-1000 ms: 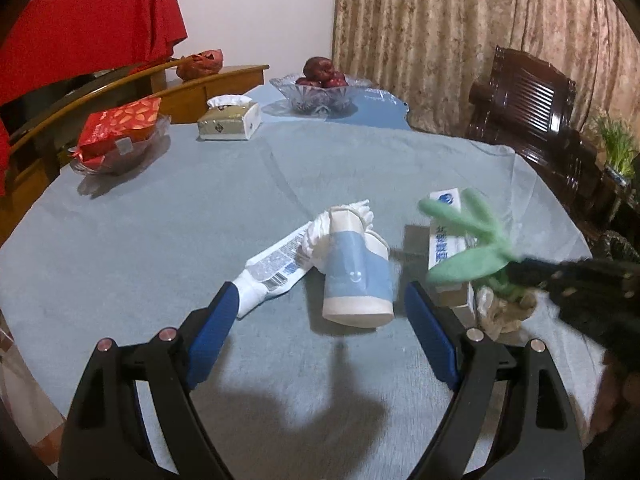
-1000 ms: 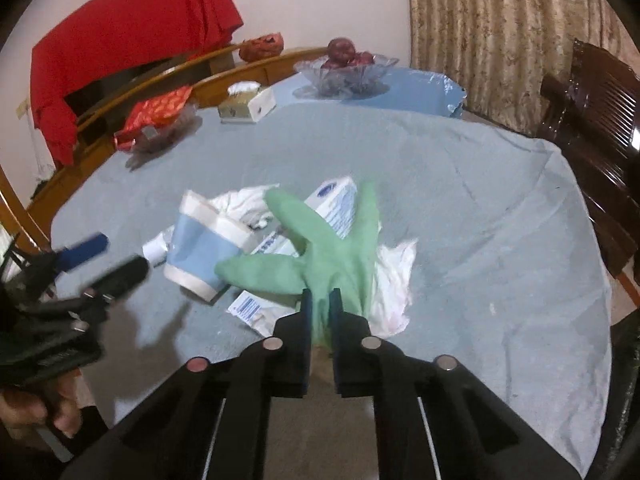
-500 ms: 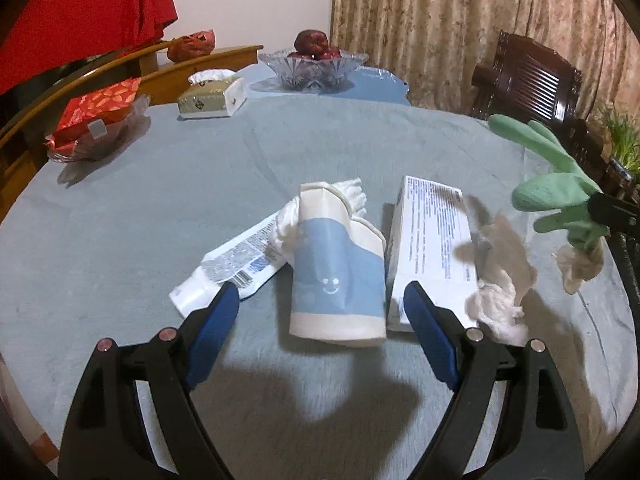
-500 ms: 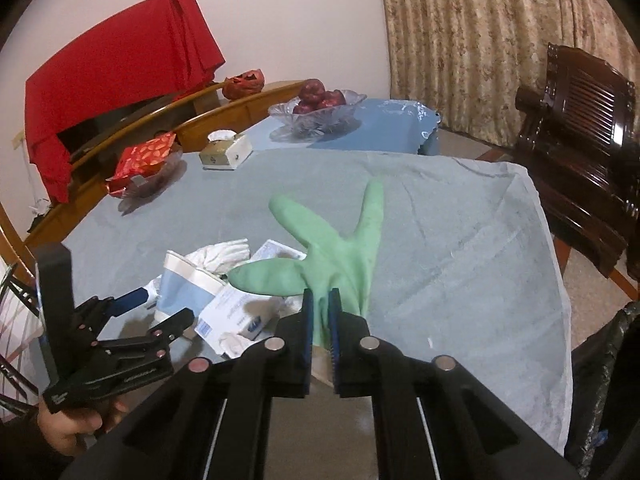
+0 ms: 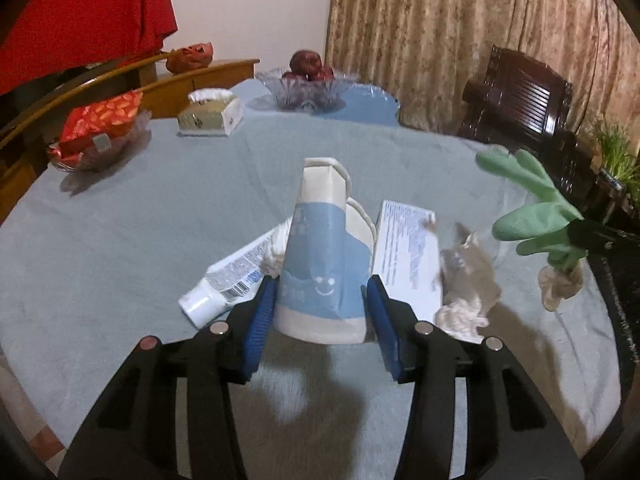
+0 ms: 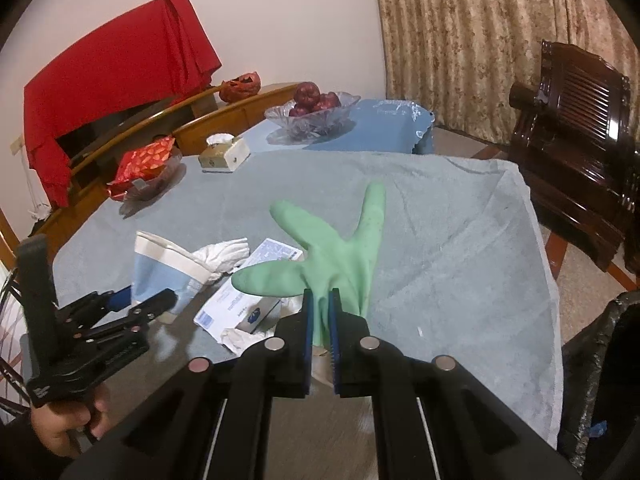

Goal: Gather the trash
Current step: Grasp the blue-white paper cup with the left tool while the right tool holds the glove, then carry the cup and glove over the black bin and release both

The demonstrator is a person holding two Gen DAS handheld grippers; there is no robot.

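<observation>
My left gripper point(image 5: 320, 308) is shut on a crushed blue-and-white paper cup point(image 5: 322, 264) that lies on the grey tablecloth, one blue pad on each side of its base. It also shows in the right wrist view point(image 6: 160, 268). My right gripper point(image 6: 320, 320) is shut on a green rubber glove point(image 6: 336, 248) and holds it above the table's right side. The glove shows at the right of the left wrist view point(image 5: 532, 216). A white toothpaste tube point(image 5: 236, 276), a white carton point(image 5: 408, 256), a white cloth glove point(image 6: 224, 252) and a crumpled tissue point(image 5: 468, 292) lie around the cup.
At the far side stand a glass fruit bowl point(image 5: 306, 88), a tissue box point(image 5: 210, 114) and a dish with a red packet point(image 5: 100, 132). A dark wooden chair point(image 6: 580, 136) is at the right. A black trash bag point(image 6: 600, 380) sits below the table's right edge.
My left gripper has moved forward and closed on the paper cup. My right gripper has lifted the green glove off the pile and carried it to the right.
</observation>
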